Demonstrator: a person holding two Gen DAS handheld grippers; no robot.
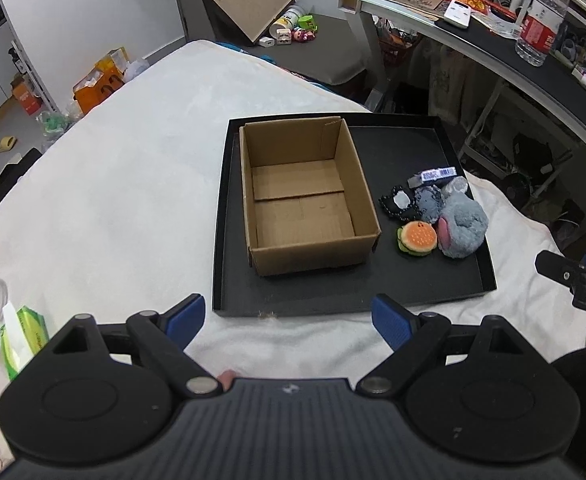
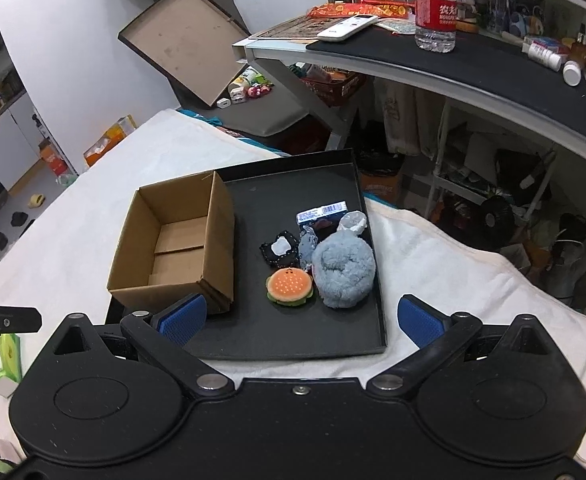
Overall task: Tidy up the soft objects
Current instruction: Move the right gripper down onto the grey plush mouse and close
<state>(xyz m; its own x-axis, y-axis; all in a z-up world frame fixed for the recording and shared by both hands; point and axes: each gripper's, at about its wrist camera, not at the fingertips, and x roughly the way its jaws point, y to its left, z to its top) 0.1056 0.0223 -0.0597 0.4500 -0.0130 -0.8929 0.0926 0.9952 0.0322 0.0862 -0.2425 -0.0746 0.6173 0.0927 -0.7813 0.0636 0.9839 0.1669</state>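
Open brown cardboard box (image 2: 175, 246) stands left in the shallow black tray (image 2: 373, 280) (long axis near-far); grey fluffy plush (image 2: 343, 270) and orange burger plush (image 2: 290, 286) lie right. Left gripper (image 1: 289, 318) and right gripper (image 2: 301, 318) both spread, empty.

An open, empty cardboard box (image 1: 309, 196) stands upright on the left. To its right, clustered and touching: a burger plush (image 1: 417, 238) nearest, a fluffy grey plush (image 1: 463, 226) beside it.

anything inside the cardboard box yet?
No. The cardboard box shows only its bare bottom flaps in the left wrist view. The right wrist view hides the near corner of its floor behind the box wall. The plush toys lie beside it.
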